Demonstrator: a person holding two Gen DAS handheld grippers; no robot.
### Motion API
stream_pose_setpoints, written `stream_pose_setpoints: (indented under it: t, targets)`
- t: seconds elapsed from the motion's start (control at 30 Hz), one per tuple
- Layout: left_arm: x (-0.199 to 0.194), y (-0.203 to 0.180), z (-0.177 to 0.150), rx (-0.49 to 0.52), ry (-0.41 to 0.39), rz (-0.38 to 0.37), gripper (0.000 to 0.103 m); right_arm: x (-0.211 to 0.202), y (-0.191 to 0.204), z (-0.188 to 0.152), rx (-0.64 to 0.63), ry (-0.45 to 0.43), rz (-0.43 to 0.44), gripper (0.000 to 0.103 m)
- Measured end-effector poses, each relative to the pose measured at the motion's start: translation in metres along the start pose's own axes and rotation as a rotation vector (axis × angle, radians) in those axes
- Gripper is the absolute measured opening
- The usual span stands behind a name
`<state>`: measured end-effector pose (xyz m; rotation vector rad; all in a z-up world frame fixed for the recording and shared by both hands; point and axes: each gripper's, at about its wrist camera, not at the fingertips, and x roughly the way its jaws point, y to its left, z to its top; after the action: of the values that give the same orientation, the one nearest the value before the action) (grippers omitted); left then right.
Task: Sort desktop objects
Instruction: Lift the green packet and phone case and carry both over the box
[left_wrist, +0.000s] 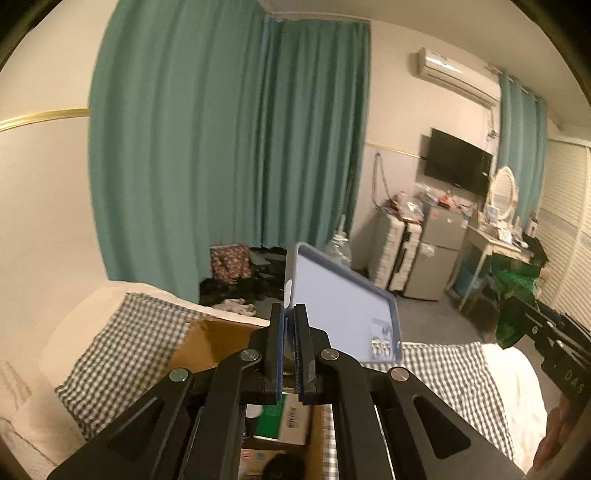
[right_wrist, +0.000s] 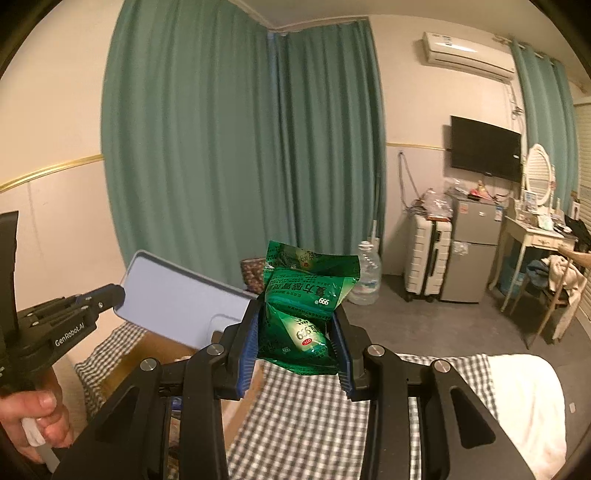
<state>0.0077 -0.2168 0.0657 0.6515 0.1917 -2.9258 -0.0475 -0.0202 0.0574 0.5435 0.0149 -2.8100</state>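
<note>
My left gripper (left_wrist: 290, 314) is shut on the edge of a light blue phone case (left_wrist: 340, 306) and holds it up in the air above an open cardboard box (left_wrist: 214, 339) on the bed. The case also shows in the right wrist view (right_wrist: 177, 299), with the left gripper (right_wrist: 110, 295) at its left end. My right gripper (right_wrist: 299, 321) is shut on a green medicine packet (right_wrist: 306, 306) and holds it above the checked blanket (right_wrist: 306, 406). The packet and right gripper show at the right edge of the left wrist view (left_wrist: 513, 295).
The box holds a green-and-white carton (left_wrist: 284, 421) and other items. A checked blanket (left_wrist: 122, 343) covers the bed. Beyond it are teal curtains (left_wrist: 229, 147), white suitcases (right_wrist: 428, 254), a small fridge (right_wrist: 472, 251), a water jug (right_wrist: 367, 273) and a dressing table (right_wrist: 535, 236).
</note>
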Motion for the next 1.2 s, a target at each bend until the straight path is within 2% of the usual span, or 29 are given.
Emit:
stream_pose_setpoints:
  t: [0.23, 0.3, 0.4, 0.77, 0.93, 1.2]
  targets:
    - [-0.003, 0.032, -0.002, -0.034, 0.000, 0.082, 0.002, 0.022, 0.039, -0.004, -0.025, 0.020, 0.072, 0.036]
    - [0.005, 0.044, -0.007, -0.041, 0.025, 0.119, 0.002, 0.034, 0.049, -0.008, -0.029, 0.040, 0.098, 0.036]
    - [0.017, 0.060, -0.014, -0.059, 0.061, 0.134, 0.002, 0.053, 0.062, -0.016, -0.037, 0.071, 0.137, 0.036]
    - [0.071, 0.069, -0.043, -0.014, 0.233, 0.137, 0.002, 0.120, 0.092, -0.053, -0.056, 0.187, 0.235, 0.035]
    - [0.097, 0.072, -0.059, -0.015, 0.311, 0.154, 0.002, 0.151, 0.101, -0.072, -0.062, 0.245, 0.258, 0.035]
    - [0.125, 0.075, -0.076, -0.004, 0.392, 0.163, 0.003, 0.191, 0.112, -0.098, -0.074, 0.323, 0.278, 0.036]
